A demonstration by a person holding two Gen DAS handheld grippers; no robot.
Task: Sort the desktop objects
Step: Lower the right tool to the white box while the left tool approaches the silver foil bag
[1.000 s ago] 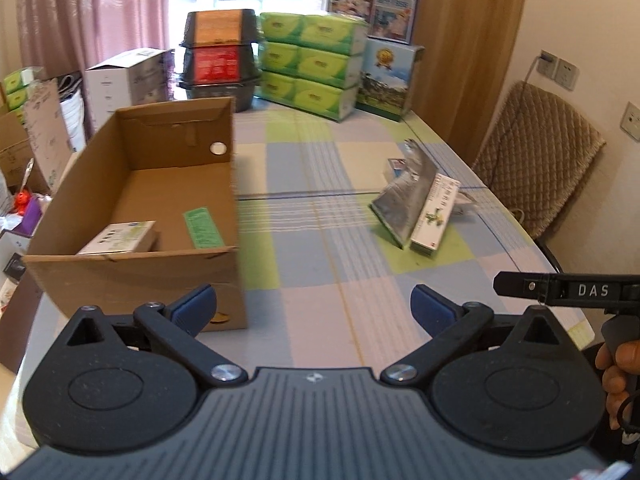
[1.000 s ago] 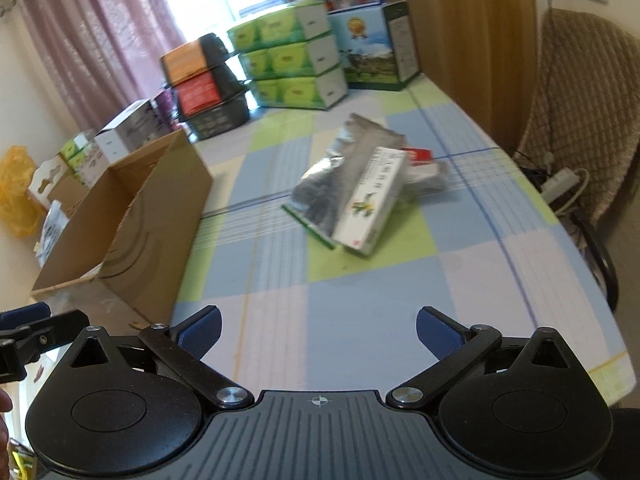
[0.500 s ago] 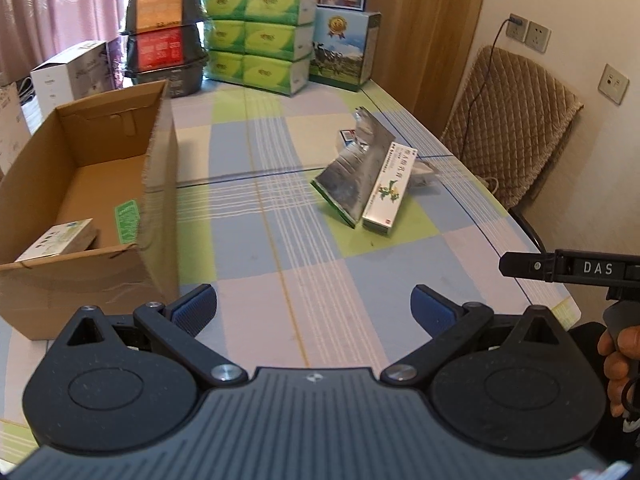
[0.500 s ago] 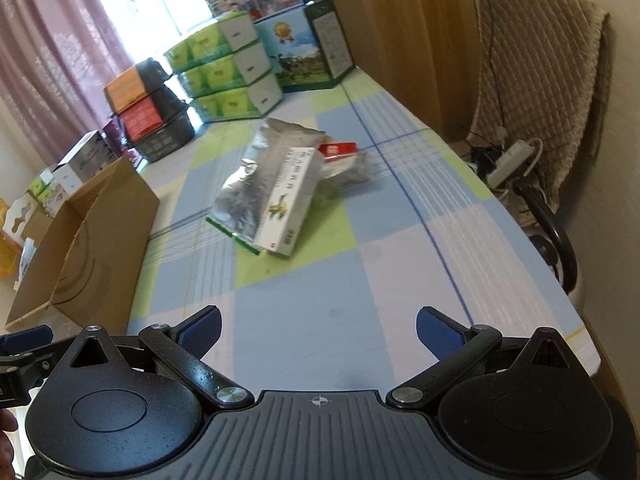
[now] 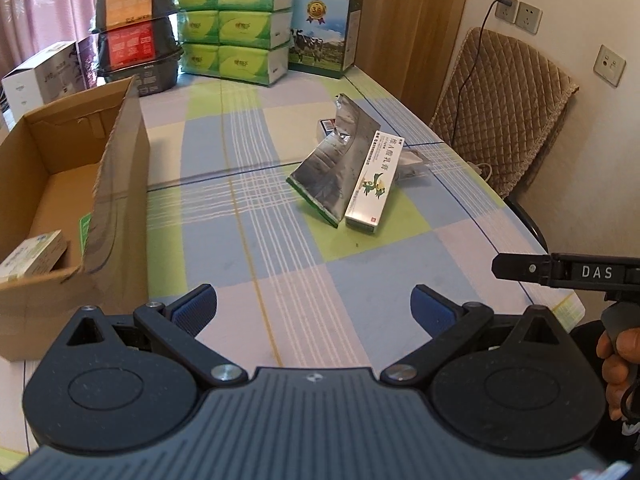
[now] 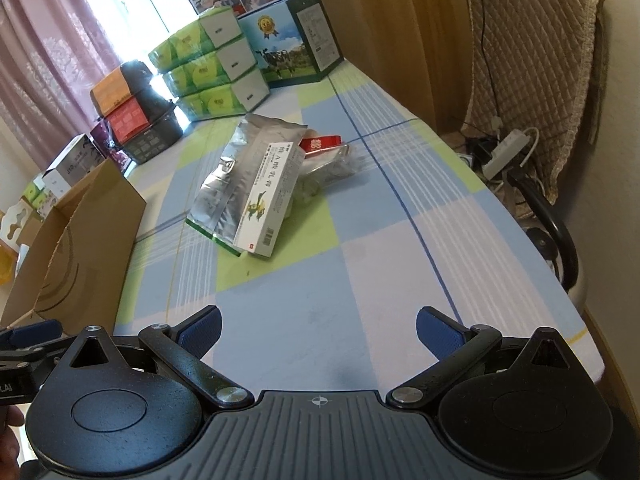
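A small pile of objects lies in the middle of the checked worktop (image 5: 256, 264): a white and green medicine box (image 6: 269, 204) rests tilted against a crumpled silver foil pouch (image 6: 240, 176), its lower end on the cloth. Just behind them sits a red and white packet (image 6: 320, 145) and what may be a clear plastic wrapper (image 6: 332, 164), though it is too blurred to make out well. To the left stands an open cardboard box (image 5: 116, 184), well apart from the pile; inside it lie a small white and green carton (image 5: 34, 254) and a green label (image 5: 85, 228) on the floor of the box. At the far end of the worktop are stacked green tissue packs (image 5: 234, 24), a milk carton box (image 5: 326, 36) printed with a cow, and dark baskets (image 5: 138, 50). A quilted chair (image 5: 504, 104) stands at the right edge. The left gripper (image 5: 314, 306) hovers over the near edge with its blue-padded fingers spread wide and empty. The right gripper (image 6: 318, 326) hangs beside it, fingers equally wide apart, holding nothing, aimed toward the pile. A hand (image 5: 618, 364) grips the right gripper's handle.
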